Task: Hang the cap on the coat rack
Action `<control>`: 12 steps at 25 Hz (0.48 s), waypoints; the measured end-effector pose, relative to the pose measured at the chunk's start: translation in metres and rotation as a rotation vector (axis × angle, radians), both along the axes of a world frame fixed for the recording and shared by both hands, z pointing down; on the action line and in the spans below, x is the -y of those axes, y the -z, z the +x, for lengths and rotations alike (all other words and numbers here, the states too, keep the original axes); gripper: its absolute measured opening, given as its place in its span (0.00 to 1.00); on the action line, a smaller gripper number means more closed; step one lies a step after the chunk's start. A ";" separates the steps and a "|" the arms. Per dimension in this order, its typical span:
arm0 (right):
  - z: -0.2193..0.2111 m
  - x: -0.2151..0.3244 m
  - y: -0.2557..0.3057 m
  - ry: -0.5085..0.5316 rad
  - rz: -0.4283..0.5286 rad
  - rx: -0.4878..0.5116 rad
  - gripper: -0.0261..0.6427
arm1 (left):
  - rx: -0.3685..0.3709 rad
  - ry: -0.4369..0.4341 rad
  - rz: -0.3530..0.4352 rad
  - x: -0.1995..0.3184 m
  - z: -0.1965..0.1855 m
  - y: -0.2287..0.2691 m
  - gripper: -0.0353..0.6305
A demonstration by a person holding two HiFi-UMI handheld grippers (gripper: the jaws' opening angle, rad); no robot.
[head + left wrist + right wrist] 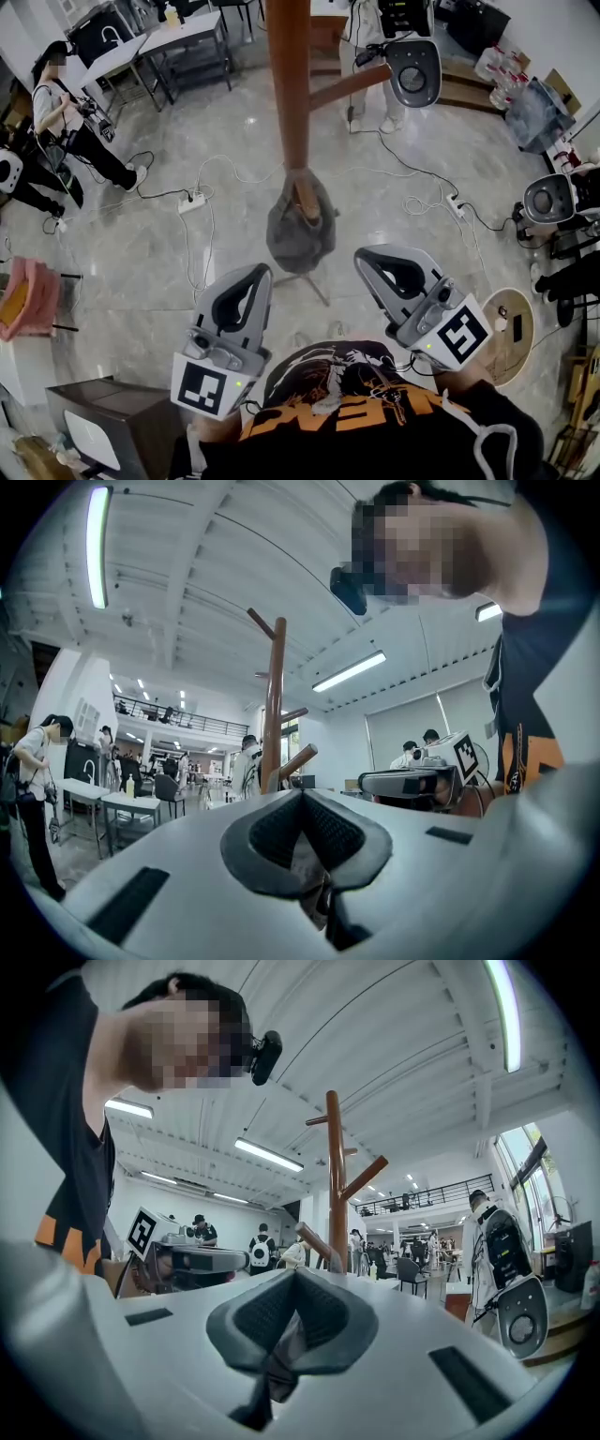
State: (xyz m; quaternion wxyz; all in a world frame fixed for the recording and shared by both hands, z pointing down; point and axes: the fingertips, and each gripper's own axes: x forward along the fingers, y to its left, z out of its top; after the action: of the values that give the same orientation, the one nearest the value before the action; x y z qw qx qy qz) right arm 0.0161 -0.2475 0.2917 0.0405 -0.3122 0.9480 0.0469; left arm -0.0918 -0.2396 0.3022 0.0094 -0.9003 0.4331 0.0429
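One grey cap [300,234] hangs on the coat rack [289,84], and it is the first thing I pick out in the head view. It is soft, dull grey cloth, slumped and creased. The body sags below a short wooden peg [306,201] that slants out from the pole, and the peg's end shows at the top of the fabric. From my steep angle the cap sits tight against the pole, low on it, over the pale marble floor [141,262]. I cannot make out a brim or any marking on it.

Both grippers are apart from the cap, nearer to me, one on each side of it. The left gripper [255,279] has its fingers clenched together. In the left gripper view the dark pads meet with nothing between them on the left gripper [302,803], and the rack's pole [273,714] rises beyond. The right gripper [373,262] is clamped the same way. In the right gripper view the right gripper [292,1281] is closed and empty, with the rack [336,1185] and its upper branches ahead.

Further out, white cables [225,173] trail over the floor to a power strip [192,200]. A person [66,122] stands at the far left near some tables [178,37], and a pink seat [28,298] sits at the left edge.
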 end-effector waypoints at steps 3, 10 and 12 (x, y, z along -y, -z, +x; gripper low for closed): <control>0.003 0.001 0.000 0.001 -0.003 0.002 0.06 | 0.001 -0.003 0.000 0.002 0.004 0.001 0.09; 0.004 0.006 -0.003 0.000 -0.010 0.006 0.06 | 0.001 -0.009 -0.004 0.006 0.006 -0.002 0.09; 0.006 0.005 -0.004 0.001 -0.011 0.005 0.06 | 0.002 -0.012 -0.005 0.005 0.008 -0.003 0.09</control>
State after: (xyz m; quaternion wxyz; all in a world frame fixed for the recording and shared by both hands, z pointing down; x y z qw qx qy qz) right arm 0.0218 -0.2528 0.2959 0.0414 -0.3120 0.9483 0.0408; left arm -0.0834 -0.2446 0.3047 0.0074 -0.9030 0.4276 0.0408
